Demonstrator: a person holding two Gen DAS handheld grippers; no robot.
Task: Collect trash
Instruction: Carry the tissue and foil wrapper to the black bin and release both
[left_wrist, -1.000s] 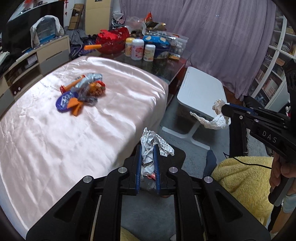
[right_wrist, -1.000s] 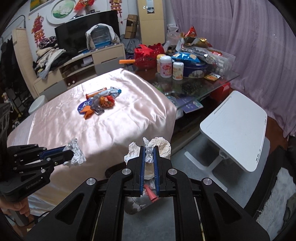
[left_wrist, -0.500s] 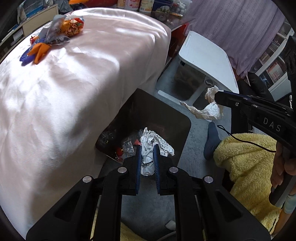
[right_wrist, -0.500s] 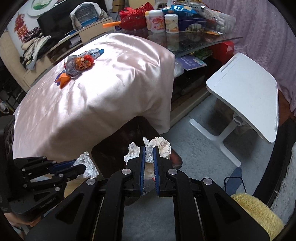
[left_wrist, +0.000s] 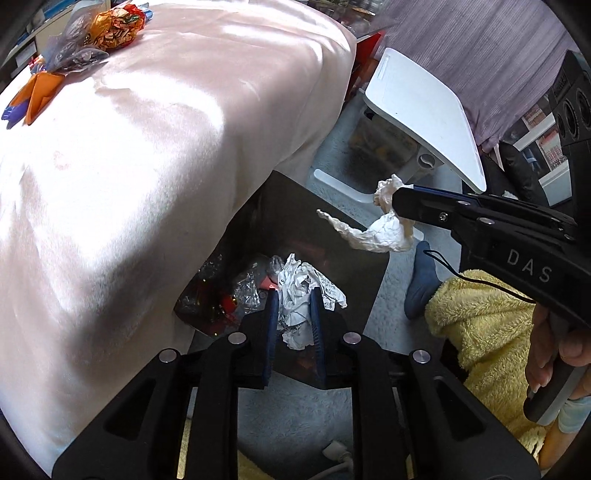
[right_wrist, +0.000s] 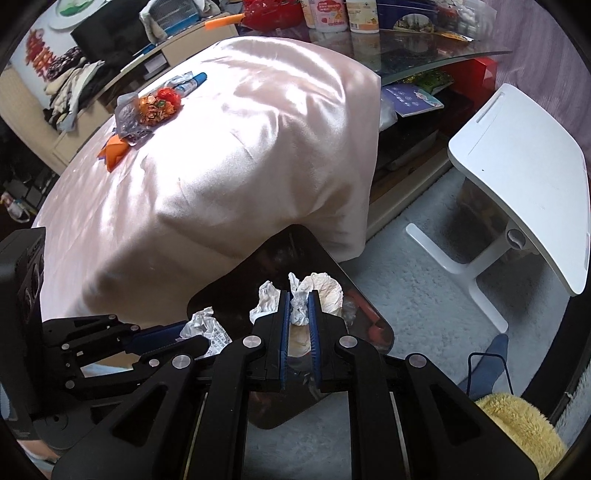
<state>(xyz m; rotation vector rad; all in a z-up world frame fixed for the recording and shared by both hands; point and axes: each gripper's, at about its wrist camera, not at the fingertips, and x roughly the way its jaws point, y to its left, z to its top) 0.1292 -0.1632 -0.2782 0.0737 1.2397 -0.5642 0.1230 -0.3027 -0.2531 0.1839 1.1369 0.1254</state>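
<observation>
My left gripper (left_wrist: 293, 295) is shut on a crumpled printed paper (left_wrist: 303, 291) and holds it over the open dark trash bin (left_wrist: 303, 206) beside the table. My right gripper (right_wrist: 298, 300) is shut on a crumpled white tissue (right_wrist: 321, 291), also above the bin (right_wrist: 295, 240). The right gripper with its tissue (left_wrist: 384, 232) shows in the left wrist view; the left gripper with its paper (right_wrist: 207, 326) shows in the right wrist view. Wrappers (left_wrist: 229, 291) lie inside the bin. More trash, orange and clear wrappers (right_wrist: 151, 107), lies on the pink tablecloth.
The pink cloth-covered table (right_wrist: 240, 147) stands left of the bin. A white side table (right_wrist: 524, 155) stands to the right on grey carpet. A glass table with bottles (right_wrist: 369, 22) is at the back. Yellow fleece clothing (left_wrist: 484, 325) is near the right gripper.
Both grippers have moved down from above the table to over the bin, each still holding its paper. The left jaws have widened a little around the paper.
</observation>
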